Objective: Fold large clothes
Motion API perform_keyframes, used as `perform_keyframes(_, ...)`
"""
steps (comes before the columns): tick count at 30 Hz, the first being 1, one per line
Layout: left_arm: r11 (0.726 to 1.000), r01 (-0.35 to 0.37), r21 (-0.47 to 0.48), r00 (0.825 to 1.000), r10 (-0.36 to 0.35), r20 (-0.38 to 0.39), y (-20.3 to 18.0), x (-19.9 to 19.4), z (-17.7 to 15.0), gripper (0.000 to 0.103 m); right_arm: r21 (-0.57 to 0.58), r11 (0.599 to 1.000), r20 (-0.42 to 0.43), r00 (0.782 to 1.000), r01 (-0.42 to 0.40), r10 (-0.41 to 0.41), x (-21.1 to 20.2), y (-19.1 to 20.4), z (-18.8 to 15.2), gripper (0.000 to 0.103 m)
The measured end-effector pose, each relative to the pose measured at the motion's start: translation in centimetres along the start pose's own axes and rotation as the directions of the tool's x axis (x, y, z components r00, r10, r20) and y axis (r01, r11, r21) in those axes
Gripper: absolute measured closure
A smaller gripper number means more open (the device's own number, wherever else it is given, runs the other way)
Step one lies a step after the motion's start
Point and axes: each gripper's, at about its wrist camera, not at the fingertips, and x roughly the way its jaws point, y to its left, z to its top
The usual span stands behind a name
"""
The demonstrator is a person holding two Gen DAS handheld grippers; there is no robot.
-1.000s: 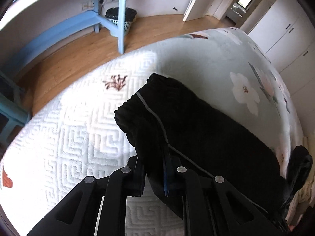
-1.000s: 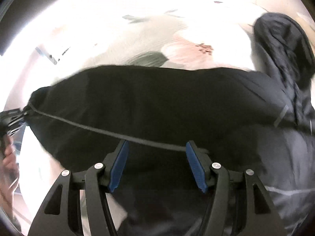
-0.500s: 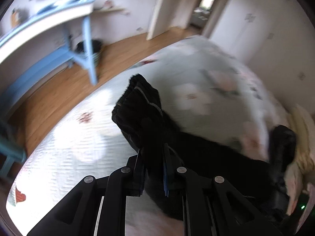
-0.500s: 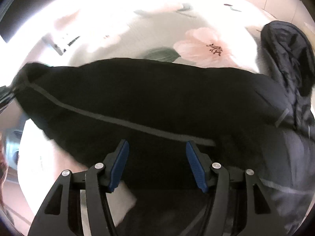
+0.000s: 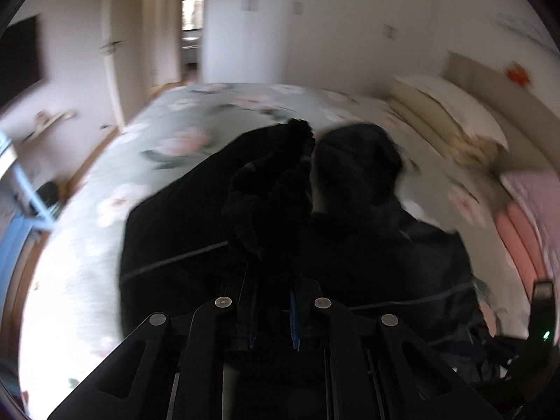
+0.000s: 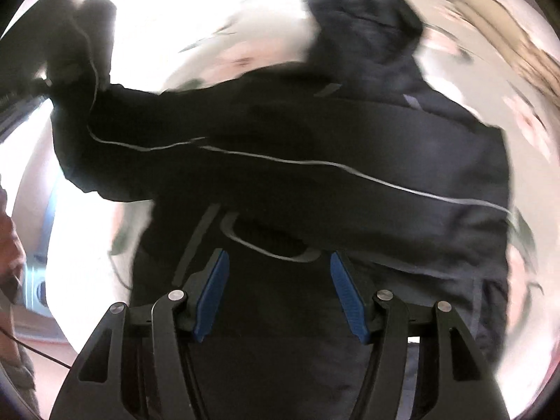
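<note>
A large black hooded jacket point(image 5: 367, 231) with thin grey piping lies on a floral bedspread point(image 5: 182, 129). My left gripper point(image 5: 273, 301) is shut on the jacket's black sleeve cuff point(image 5: 276, 182) and holds it lifted over the jacket body. The sleeve point(image 6: 245, 147) stretches across the right wrist view from the upper left. The hood point(image 6: 364, 24) lies at the top. My right gripper point(image 6: 280, 294) is open, its blue pads point(image 6: 211, 297) just above the jacket body point(image 6: 280, 332), holding nothing.
Cream pillows point(image 5: 451, 115) and a pink folded blanket point(image 5: 525, 217) lie at the head of the bed on the right. A blue desk frame point(image 5: 21, 189) stands off the bed's left edge. A doorway point(image 5: 190, 28) is at the back.
My left gripper has swung the sleeve cuff from the bed's foot corner up and over toward the jacket body and hood. The right gripper has stayed open over the jacket and shifted toward it.
</note>
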Motion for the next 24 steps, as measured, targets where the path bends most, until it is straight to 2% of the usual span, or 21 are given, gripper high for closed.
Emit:
perform_keyframes(3, 0.993, 0.112, 0.04, 0.992, -0.109, -0.057, -6.8, 3.2, -1.1, 0.089, 0.047, 0.998, 0.01, 0.999, 0.04, -0.04, -1.0, -4.4, -0.8, 0.038)
perform_keyframes(7, 0.981, 0.173, 0.084, 0.974, -0.158, -0.16, -13.1, 8.2, -3.6, 0.088, 0.125, 0.99, 0.0, 0.998, 0.068, -0.069, -1.4, -9.9, -1.8, 0.038)
perform_keyframes(10, 0.971, 0.223, 0.091, 0.944, -0.192, -0.267, -16.2, 12.6, -6.5, 0.086, 0.179, 0.981, -0.018, 0.998, 0.069, -0.067, -1.4, -13.2, -2.9, 0.038)
perform_keyframes(11, 0.968, 0.235, 0.087, 0.936, -0.201, -0.289, -16.8, 13.1, -7.3, 0.082, 0.192, 0.979, -0.029, 0.998, 0.067, -0.062, -1.3, -14.1, -3.3, 0.038)
perform_keyframes(12, 0.963, 0.261, 0.067, 0.917, -0.226, -0.328, -17.2, 14.0, -8.3, 0.079, 0.199, 0.978, -0.039, 0.998, 0.063, -0.056, -1.1, -14.8, -3.6, 0.038)
perform_keyframes(13, 0.959, 0.28, 0.054, 0.9, -0.242, -0.362, -17.5, 14.6, -9.1, 0.07, 0.206, 0.977, -0.05, 0.998, 0.059, -0.049, -0.8, -15.4, -3.8, 0.038)
perform_keyframes(14, 0.955, 0.294, 0.047, 0.887, -0.255, -0.384, -17.7, 15.0, -9.6, 0.055, 0.211, 0.976, -0.064, 0.997, 0.05, -0.038, -0.4, -16.1, -4.0, 0.038)
perform_keyframes(17, 0.909, 0.415, -0.025, 0.823, -0.388, -0.415, -17.6, 14.5, -10.5, 0.027, 0.213, 0.977, -0.081, 0.997, 0.024, -0.007, 0.6, -17.0, -3.8, 0.038)
perform_keyframes(19, 0.89, 0.451, -0.071, 0.798, -0.438, -0.415, -17.1, 13.7, -10.5, 0.026, 0.221, 0.975, -0.079, 0.996, -0.013, 0.031, 0.8, -17.6, -3.2, 0.038)
perform_keyframes(20, 0.893, 0.439, -0.093, 0.798, -0.436, -0.417, -16.4, 13.2, -10.5, 0.026, 0.227, 0.973, -0.07, 0.996, -0.037, 0.054, 0.9, -17.9, -2.6, 0.038)
perform_keyframes(22, 0.879, 0.454, -0.148, 0.782, -0.472, -0.406, -14.9, 12.4, -10.2, 0.026, 0.229, 0.97, -0.05, 0.995, -0.078, 0.092, 0.7, -18.0, -1.7, 0.036)
perform_keyframes(23, 0.872, 0.456, -0.18, 0.78, -0.488, -0.392, -14.0, 11.9, -10.2, 0.026, 0.228, 0.969, -0.041, 0.993, -0.094, 0.106, 0.8, -18.1, -1.0, 0.036)
perform_keyframes(24, 0.873, 0.442, -0.204, 0.788, -0.487, -0.377, -12.7, 11.3, -10.3, 0.026, 0.229, 0.967, -0.036, 0.992, -0.111, 0.122, 0.7, -17.9, -0.6, 0.036)
